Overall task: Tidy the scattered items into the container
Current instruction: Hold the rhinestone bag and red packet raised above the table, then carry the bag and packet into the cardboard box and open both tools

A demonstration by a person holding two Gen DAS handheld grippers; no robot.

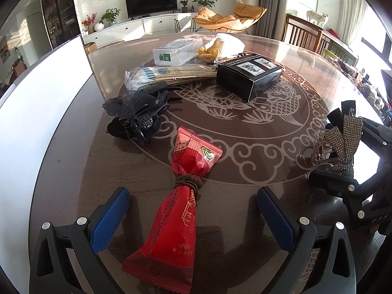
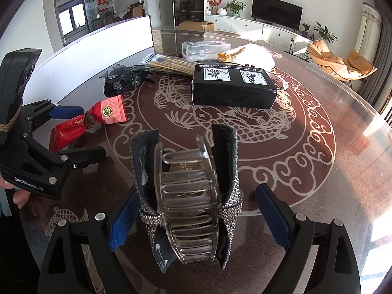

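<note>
Our left gripper (image 1: pixel 193 216) is spread wide, the packet (image 1: pixel 176 203) unheld between its fingers. Our right gripper (image 2: pixel 196 218) likewise straddles the clip (image 2: pixel 188 201). Off-centre closing could eject either.

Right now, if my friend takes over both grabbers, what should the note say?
Left gripper: open, fingers either side of the red snack packet, not squeezing.
Right gripper: open around the sparkly hair clip, not clamped.
On the table: black hair bow, skewer pack, black box, clear box.
Done: nothing visibly packed away.
Left: everything; which container to use isn't obvious.
</note>
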